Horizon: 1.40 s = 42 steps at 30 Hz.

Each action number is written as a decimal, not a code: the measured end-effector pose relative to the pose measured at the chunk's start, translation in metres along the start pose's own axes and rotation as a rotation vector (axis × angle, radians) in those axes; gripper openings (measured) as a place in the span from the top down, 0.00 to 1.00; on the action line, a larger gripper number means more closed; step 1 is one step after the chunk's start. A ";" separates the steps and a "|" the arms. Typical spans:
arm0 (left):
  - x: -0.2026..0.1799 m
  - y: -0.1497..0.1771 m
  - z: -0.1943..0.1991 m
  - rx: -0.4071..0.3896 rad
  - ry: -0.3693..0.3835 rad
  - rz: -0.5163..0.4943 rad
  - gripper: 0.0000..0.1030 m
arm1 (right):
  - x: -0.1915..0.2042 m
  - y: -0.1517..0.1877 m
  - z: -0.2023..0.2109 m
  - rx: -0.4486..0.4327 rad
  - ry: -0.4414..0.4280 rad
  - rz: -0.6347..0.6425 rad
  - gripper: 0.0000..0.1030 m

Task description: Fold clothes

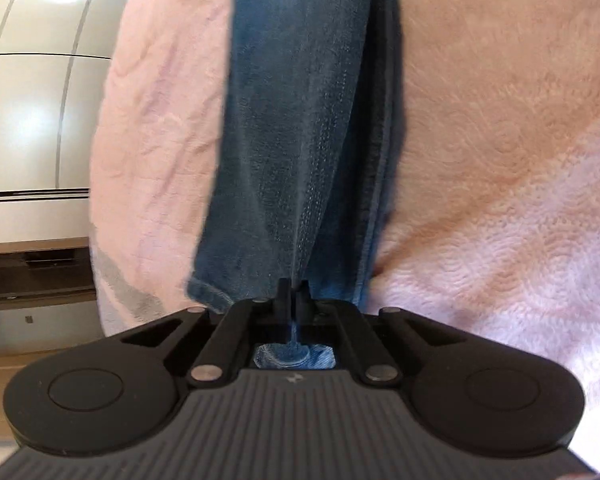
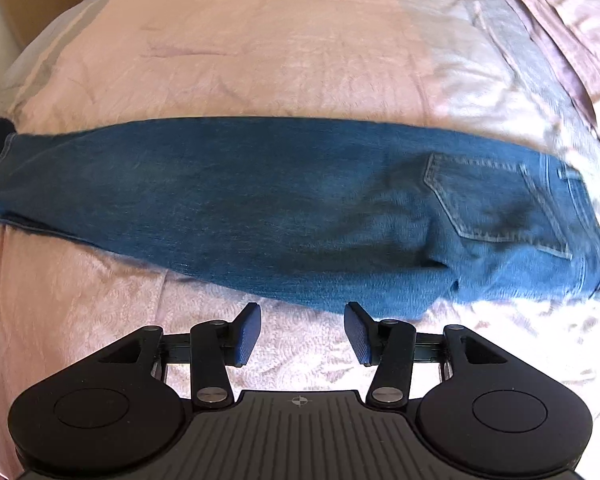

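1. Jaws of the left gripper [image 1: 293, 294] stand pressed together on the hem end of a pair of blue jeans [image 2: 300, 208], with a bunch of denim showing through the gap behind them.
2. Jaws of the right gripper [image 2: 302, 334] stand wide apart and hold nothing, the blue pads [image 2: 246, 334] hovering just short of the near edge of the jeans, about midway along the leg.
3. From the left wrist view the jeans run straight away from the clamped hem in a narrow band; from the right wrist view they stretch crosswise, hems at one end, waistband and back pocket [image 2: 496, 204] at the other.
4. One leg appears to lie over the other, so the jeans look halved lengthwise already, though the layers beneath cannot be checked.
5. The jeans rest on a bed under a pink textured blanket [image 2: 260, 48]; another pale garment [image 2: 572, 28] lies crumpled near the far corner, well apart.
6. Judged from the grip, the step in hand is the crosswise fold, hems toward waistband.
7. That move would call for keeping both leg ends together in the clamp, lifting them clear of the blanket, and having the free gripper steady the middle so the crease lands square.
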<state>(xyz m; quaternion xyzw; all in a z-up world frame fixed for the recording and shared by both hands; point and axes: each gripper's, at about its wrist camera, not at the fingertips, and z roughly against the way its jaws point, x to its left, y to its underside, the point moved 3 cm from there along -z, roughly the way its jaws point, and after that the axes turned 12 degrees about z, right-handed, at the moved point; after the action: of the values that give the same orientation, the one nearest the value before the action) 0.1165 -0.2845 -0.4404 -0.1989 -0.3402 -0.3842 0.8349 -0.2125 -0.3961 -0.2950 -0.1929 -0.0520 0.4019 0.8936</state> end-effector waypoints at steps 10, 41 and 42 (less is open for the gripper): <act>-0.011 0.006 0.006 0.022 0.058 -0.043 0.87 | 0.001 0.012 -0.005 0.040 0.015 -0.029 0.49; -0.085 -0.362 0.141 -0.638 0.363 -0.138 0.98 | -0.102 0.123 0.009 -0.148 -0.033 -0.374 0.30; -0.067 -0.366 0.138 -0.608 0.410 -0.074 0.98 | -0.101 0.120 0.007 -0.165 -0.053 -0.388 0.30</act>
<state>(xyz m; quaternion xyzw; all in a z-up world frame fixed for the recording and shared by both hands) -0.2568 -0.3975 -0.3671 -0.3444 -0.0433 -0.5294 0.7741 -0.3658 -0.3962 -0.3292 -0.2411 -0.1445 0.2216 0.9338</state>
